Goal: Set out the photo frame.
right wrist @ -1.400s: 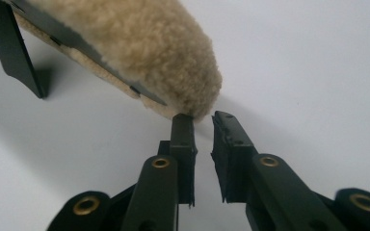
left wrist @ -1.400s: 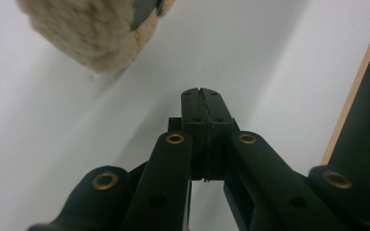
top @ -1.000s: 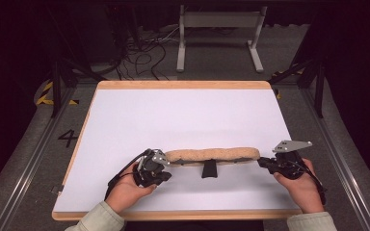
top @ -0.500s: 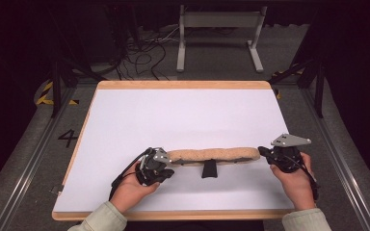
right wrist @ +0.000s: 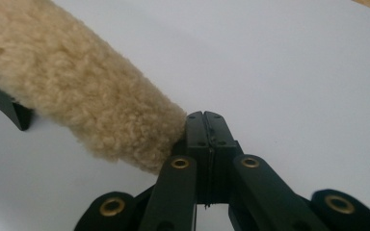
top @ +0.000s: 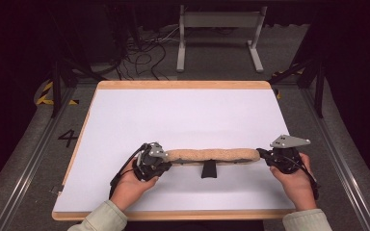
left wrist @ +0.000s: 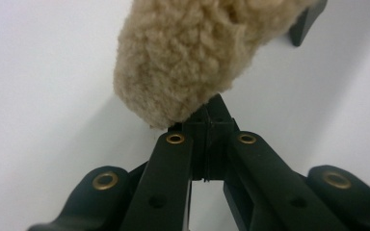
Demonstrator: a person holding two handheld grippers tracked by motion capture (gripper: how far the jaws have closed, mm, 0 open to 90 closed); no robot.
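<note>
A long tan fleece roll (top: 212,155) lies crosswise near the front of the white table (top: 183,115), with a small black piece (top: 208,169) under its middle. My left gripper (top: 163,159) is at the roll's left end with its jaws closed tight. In the left gripper view the fleece roll (left wrist: 197,53) overlaps the left gripper's (left wrist: 212,113) tip. My right gripper (top: 265,155) meets the right end, also shut. In the right gripper view the fleece roll (right wrist: 77,96) rests against the left side of the right gripper's (right wrist: 206,120) tip. No fabric shows in either seam.
The table has a wooden rim (top: 183,84). A white metal frame (top: 219,21) and loose cables (top: 149,53) sit on the floor beyond its far edge. A hand (top: 130,185) and a hand (top: 296,183) come in from the front edge.
The right gripper has edged slightly left and away, closer to the roll's right end. The left gripper and the roll have hardly moved.
</note>
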